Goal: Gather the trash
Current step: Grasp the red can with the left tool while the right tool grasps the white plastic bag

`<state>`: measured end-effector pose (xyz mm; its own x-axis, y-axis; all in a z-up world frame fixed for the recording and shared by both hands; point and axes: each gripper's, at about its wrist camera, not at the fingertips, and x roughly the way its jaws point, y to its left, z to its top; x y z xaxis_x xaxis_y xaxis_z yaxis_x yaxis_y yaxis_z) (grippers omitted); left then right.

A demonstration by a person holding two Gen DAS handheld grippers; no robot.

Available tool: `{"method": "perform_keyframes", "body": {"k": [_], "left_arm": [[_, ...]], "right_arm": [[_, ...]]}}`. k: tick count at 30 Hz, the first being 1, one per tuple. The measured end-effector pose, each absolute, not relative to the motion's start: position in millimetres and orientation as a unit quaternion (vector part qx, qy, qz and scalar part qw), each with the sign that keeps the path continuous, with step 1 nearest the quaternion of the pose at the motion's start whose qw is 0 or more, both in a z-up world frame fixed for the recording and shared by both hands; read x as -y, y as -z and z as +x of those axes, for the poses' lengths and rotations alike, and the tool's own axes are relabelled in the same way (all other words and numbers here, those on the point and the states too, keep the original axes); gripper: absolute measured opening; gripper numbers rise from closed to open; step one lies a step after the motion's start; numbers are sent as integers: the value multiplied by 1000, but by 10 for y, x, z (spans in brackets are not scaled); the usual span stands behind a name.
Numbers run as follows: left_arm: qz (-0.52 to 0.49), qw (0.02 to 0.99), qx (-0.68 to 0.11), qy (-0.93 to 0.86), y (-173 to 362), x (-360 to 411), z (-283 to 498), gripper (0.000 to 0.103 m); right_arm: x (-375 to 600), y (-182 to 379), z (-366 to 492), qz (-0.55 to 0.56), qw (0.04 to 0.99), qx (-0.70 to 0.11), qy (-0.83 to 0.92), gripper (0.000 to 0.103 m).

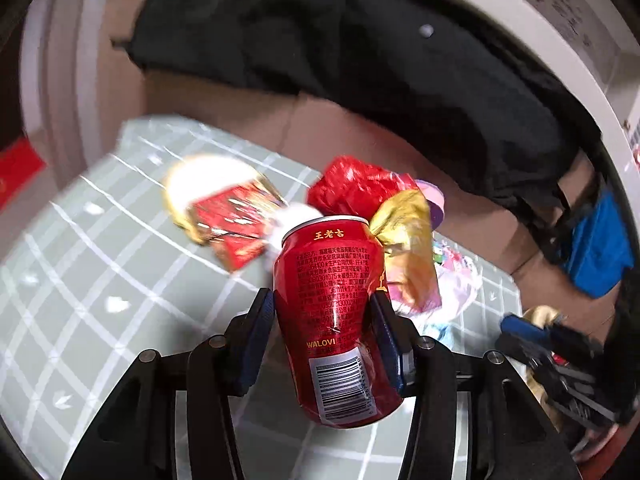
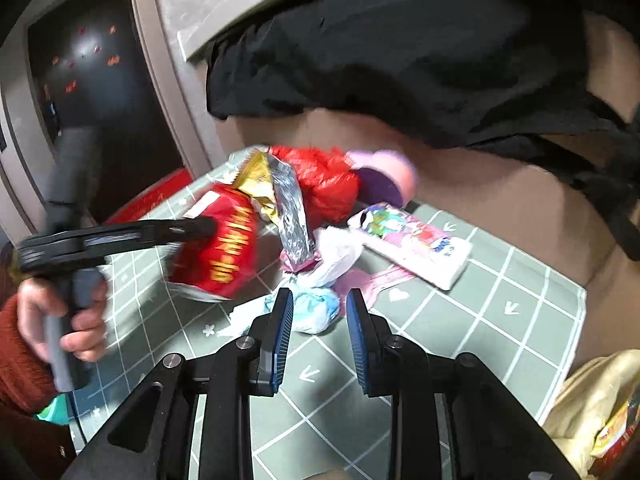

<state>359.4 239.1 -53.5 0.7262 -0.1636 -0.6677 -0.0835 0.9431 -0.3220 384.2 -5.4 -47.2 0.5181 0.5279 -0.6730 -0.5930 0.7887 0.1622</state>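
Red can (image 1: 336,320) gripped by left gripper (image 1: 324,312); right gripper (image 2: 320,320) open, empty. Wrappers (image 2: 296,216) remain on mat (image 2: 500,320); collection unfinished.

You have one red can (image 1: 336,312) in view, pinched between two blue pads (image 1: 256,344). On the bench (image 2: 500,320) lie one red crumpled bag (image 2: 328,184), one gold-and-silver foil wrapper (image 2: 280,196), one pink printed packet (image 2: 412,240), one pink-and-purple cup (image 2: 384,180) and one blue-white wad (image 2: 316,308). Two hand-held grippers (image 1: 322,320) (image 2: 318,316) show. One black cloth (image 2: 400,52) covers one cardboard box (image 2: 500,208).
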Motion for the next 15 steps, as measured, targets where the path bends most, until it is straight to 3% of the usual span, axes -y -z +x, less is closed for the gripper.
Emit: {"method": "perform_keyframes", "body": {"k": [15], "left_arm": [[-167, 923, -346, -10, 416, -2533, 3085, 50]], "right_arm": [[-232, 725, 4166, -10, 862, -411, -297, 26]]}}
